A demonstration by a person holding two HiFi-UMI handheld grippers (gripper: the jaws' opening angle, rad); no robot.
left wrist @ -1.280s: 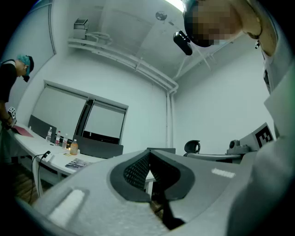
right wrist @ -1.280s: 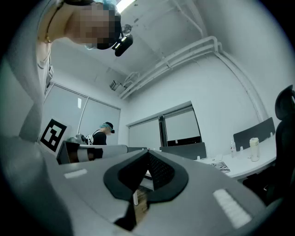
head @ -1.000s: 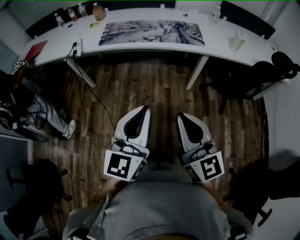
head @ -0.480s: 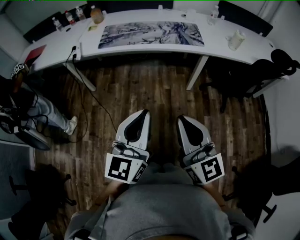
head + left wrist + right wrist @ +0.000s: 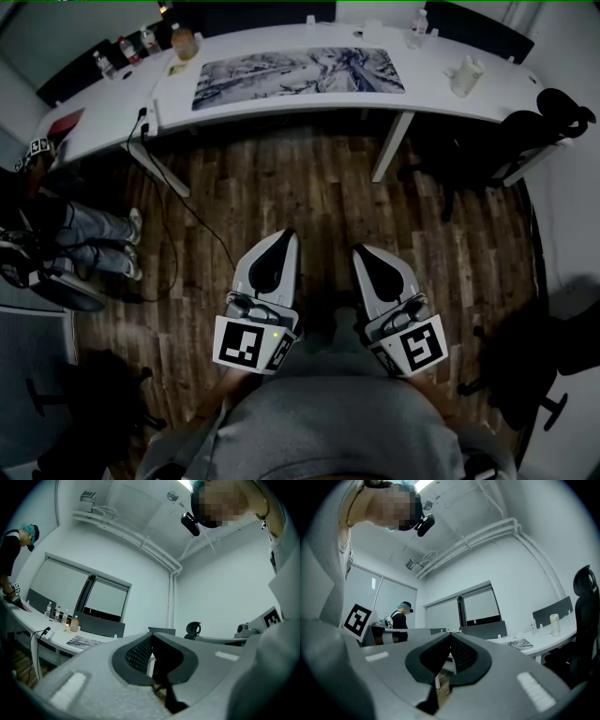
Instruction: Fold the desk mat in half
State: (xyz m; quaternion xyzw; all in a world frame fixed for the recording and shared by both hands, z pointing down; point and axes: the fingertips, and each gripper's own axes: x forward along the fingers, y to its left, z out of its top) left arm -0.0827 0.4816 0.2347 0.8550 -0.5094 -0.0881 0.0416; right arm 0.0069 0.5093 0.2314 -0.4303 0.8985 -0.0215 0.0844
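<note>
The desk mat, printed in grey and white, lies flat on the white desk at the top of the head view. It shows small and far off as a mat in the left gripper view and as a mat in the right gripper view. My left gripper and right gripper hang side by side over the wooden floor, well short of the desk. Both are shut with nothing between the jaws.
Bottles and a jar stand at the desk's back left, a pale cup at its right. A cable trails over the floor. A seated person is at left; dark office chairs stand at right.
The view has drawn back slightly: the desk and mat sit higher in the picture. Both grippers have sunk a little lower in it. The seated person's legs have shifted at left.
</note>
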